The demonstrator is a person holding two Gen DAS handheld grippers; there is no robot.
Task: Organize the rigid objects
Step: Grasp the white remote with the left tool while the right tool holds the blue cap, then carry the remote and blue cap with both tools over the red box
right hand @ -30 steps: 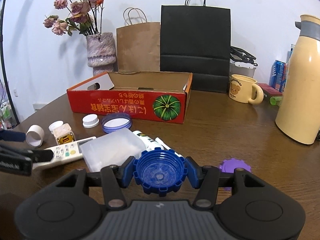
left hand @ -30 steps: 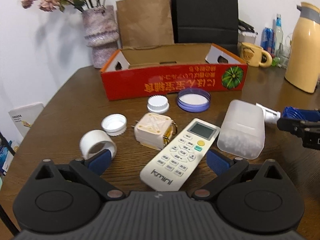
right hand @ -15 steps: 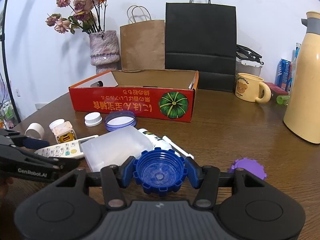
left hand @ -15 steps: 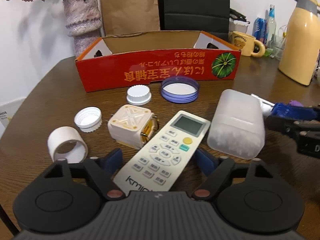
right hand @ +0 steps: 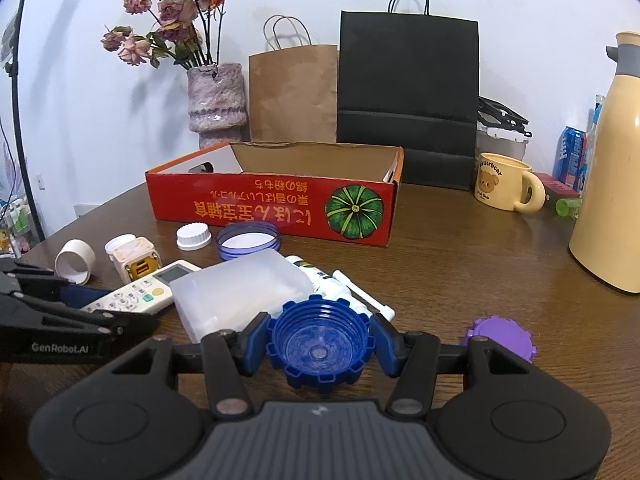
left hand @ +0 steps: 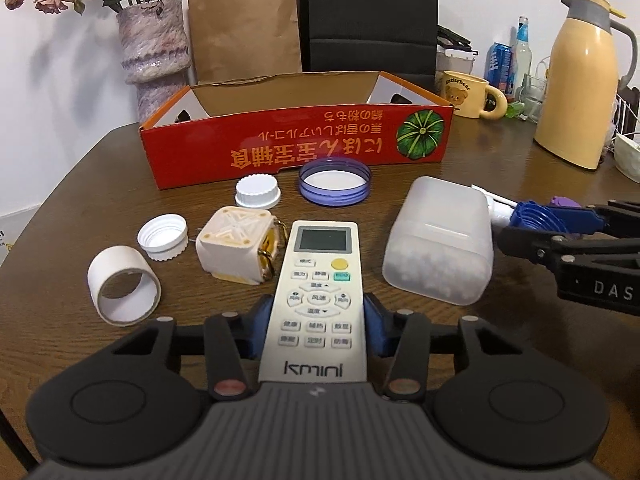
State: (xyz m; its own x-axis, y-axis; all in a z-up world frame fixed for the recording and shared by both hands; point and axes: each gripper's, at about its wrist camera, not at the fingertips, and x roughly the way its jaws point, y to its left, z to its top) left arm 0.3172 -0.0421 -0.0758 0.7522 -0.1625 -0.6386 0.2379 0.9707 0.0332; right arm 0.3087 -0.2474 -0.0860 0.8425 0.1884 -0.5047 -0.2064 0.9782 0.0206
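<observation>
While the right gripper (right hand: pixel 319 343) grasps a blue cap (right hand: pixel 319 350), the left gripper (left hand: pixel 319 320) has just closed, clamping the remote (left hand: pixel 318 292).

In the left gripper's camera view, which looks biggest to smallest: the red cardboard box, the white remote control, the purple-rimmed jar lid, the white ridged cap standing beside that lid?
1. Red cardboard box
2. White remote control, though nearness to the camera enlarges it
3. Purple-rimmed jar lid
4. White ridged cap

White wall (right hand: pixel 520 8), dark wooden table (right hand: pixel 460 248), dried flowers (right hand: pixel 168 20) in vase (right hand: pixel 216 96)
</observation>
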